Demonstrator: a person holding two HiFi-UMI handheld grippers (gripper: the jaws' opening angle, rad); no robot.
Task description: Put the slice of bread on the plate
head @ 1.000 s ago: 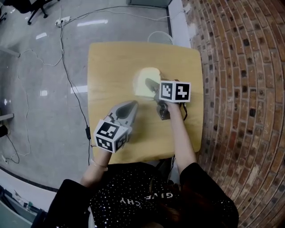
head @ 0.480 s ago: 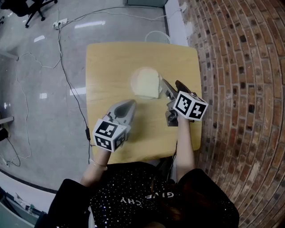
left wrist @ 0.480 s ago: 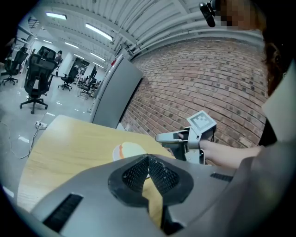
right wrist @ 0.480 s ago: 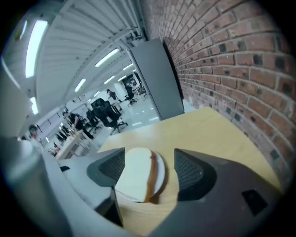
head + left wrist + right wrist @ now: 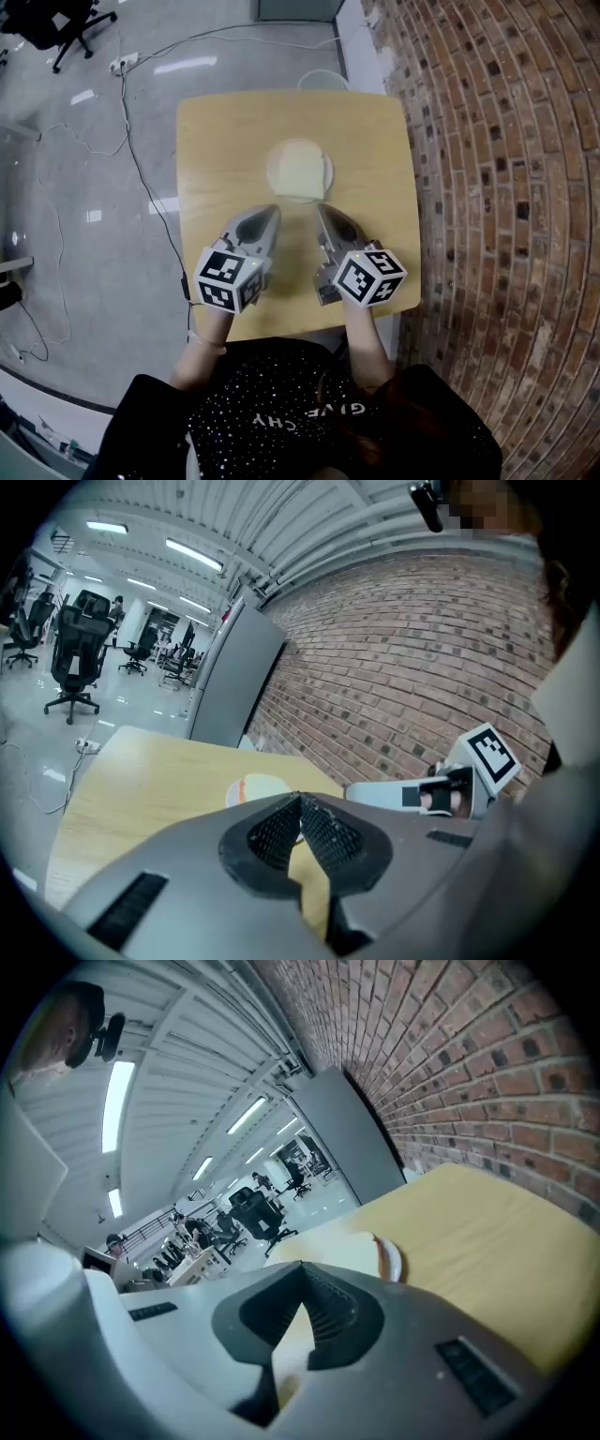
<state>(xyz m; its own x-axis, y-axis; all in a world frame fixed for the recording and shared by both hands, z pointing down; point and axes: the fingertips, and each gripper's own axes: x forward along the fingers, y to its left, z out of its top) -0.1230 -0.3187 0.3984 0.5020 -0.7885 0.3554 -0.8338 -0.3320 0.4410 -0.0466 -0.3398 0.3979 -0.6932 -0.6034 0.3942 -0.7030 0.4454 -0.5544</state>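
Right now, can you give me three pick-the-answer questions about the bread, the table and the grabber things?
1. Where is the bread?
A. on the floor
B. on the plate
C. in a gripper

2. What colour is the table?
A. blue
B. black
C. light yellow wood

3. How are the right gripper's jaws?
A. wide open
B. shut on the bread
C. shut, with nothing between them

Answers:
1 B: the slice lies on the white plate in the middle of the table.
2 C: the top looks pale yellow wood in every view.
3 C: the right gripper view shows the pads meeting at the tip, with the bread out ahead of them.
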